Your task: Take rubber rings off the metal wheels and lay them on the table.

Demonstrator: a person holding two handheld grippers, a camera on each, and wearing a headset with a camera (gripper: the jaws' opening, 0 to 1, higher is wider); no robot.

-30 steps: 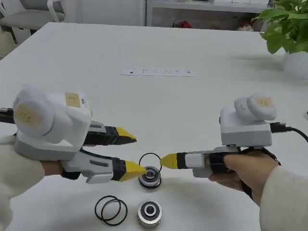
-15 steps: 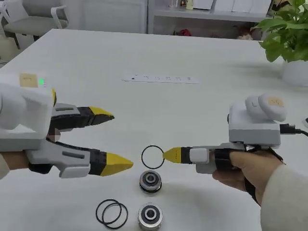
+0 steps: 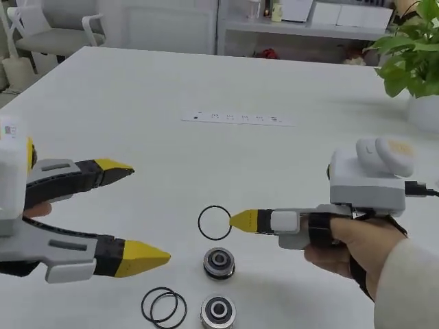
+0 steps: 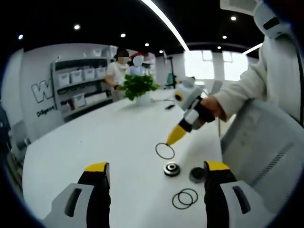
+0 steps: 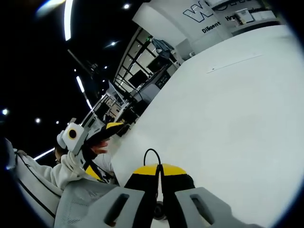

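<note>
- The room around you is a bright office; shelving (image 3: 309,27) runs along the far wall beyond the table, and a white chair (image 3: 41,34) stands off the table's far left corner
- The table (image 3: 206,75) is wide, white and matte; most of its top lies bare, and the work sits close to the near edge in front of you
- A potted plant (image 3: 411,55) in a white pot stands on the table at the far right, well apart from the work
- Your left gripper (image 3: 147,212) sits at the near left with its jaws spread wide and nothing between them; its yellow tips point right, toward the wheels, and are apart from them
- Your right gripper (image 3: 233,221) comes in from the right, lying roughly level; its jaws are pressed together on a rubber ring
- A flat white power strip (image 3: 236,118) lies across the middle of the table, well beyond both grippers
- The two metal wheels (image 3: 219,263) stand one behind the other near the table's front edge, between your grippers; the nearer one is cut by the lower edge of the head view
- The held ring (image 3: 215,223) is thin and black; it sticks out leftward from the right gripper's tips, just beyond the farther wheel; you cannot tell from these views whether it touches the table
- A pair of rings (image 3: 163,306) lies flat on the table, overlapping each other, just left of the nearer wheel and below your left gripper's lower tip in the head view
</note>
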